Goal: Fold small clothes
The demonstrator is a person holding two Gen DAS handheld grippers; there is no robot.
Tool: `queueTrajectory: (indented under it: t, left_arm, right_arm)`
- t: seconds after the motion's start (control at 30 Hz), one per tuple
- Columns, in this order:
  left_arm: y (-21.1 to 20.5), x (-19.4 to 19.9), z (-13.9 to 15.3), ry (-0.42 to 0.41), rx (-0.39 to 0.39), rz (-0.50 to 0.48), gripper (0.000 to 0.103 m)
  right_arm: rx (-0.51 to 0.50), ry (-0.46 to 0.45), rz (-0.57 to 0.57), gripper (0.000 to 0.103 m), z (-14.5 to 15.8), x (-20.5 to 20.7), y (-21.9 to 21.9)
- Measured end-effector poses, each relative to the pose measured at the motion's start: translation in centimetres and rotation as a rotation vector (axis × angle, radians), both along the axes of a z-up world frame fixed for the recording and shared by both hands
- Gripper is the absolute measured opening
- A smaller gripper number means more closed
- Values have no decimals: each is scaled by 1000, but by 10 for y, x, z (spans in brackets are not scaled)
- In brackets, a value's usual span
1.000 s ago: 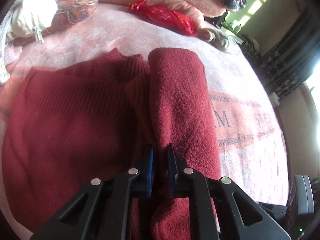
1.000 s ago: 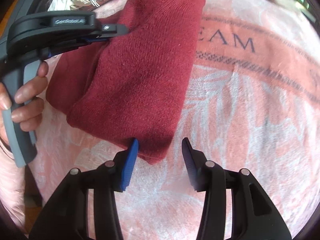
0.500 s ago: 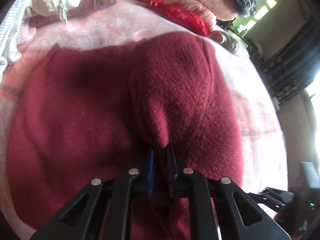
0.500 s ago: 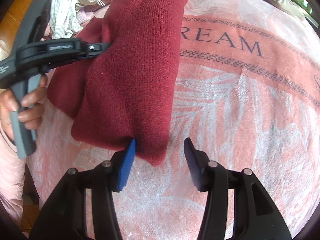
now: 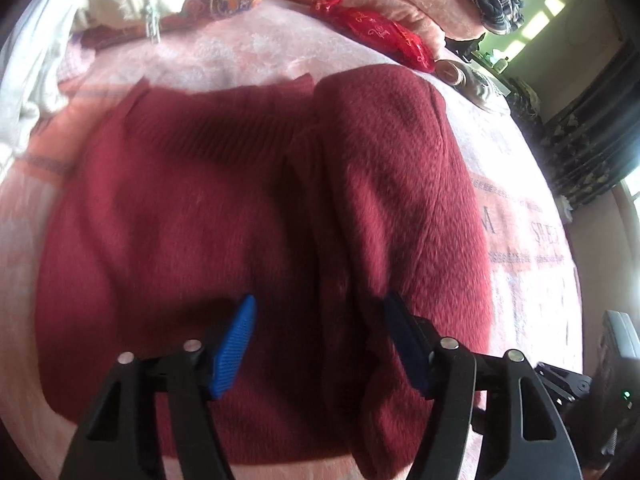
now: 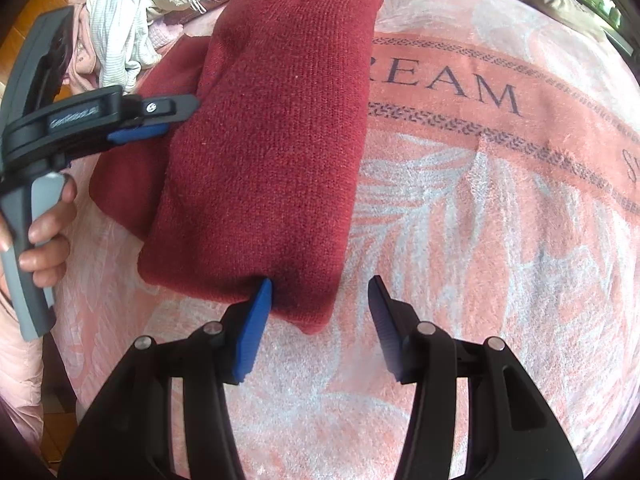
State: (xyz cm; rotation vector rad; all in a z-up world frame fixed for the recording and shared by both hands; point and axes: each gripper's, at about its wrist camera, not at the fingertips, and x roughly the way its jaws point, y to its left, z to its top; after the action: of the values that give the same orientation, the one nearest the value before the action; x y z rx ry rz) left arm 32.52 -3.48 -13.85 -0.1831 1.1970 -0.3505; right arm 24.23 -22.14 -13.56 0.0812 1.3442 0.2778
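Dark red sweater lies on the pink blanket, partly folded: one side panel is turned over onto the body, making a thick lengthwise fold that reads as a raised ridge in the left wrist view. Ribbed collar at the far end of the sweater.

Left gripper sits low over the near hem of the sweater, jaws spread wide, nothing between the blue pads; fabric lies under them, not pinched. In the right wrist view it comes in from the sweater's left side, level, and a hand is around its grey handle.

Right gripper at the near corner of the fold, jaws wide apart and empty. Its left pad touches the hem edge; its right pad is over bare blanket just beside the sweater.

Beyond the sweater's collar end: a pile of clothes, a red patterned cloth. Blanket lettering runs beside the fold.
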Motion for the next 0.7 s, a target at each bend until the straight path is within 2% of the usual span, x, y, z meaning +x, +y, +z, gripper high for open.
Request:
queueTrajectory:
  t: [0.2,0.3,0.53,0.7]
  left_arm:
    - [-5,-1,0,12,-10,-22,84]
    - [-12,3,-4,35,-31,-46,85]
    - [-28,11,-15,63,1,-71,93]
    - [-11,-3,-1,47,-29,-44,93]
  right_arm:
    - [5,1,-8,50,2,-5,-7]
    - [2,1,-7,50,2,-5,-6]
    - [13,1,-9,51,2,-5,-8]
    - [29,-2,-7,52,4,-9,-15]
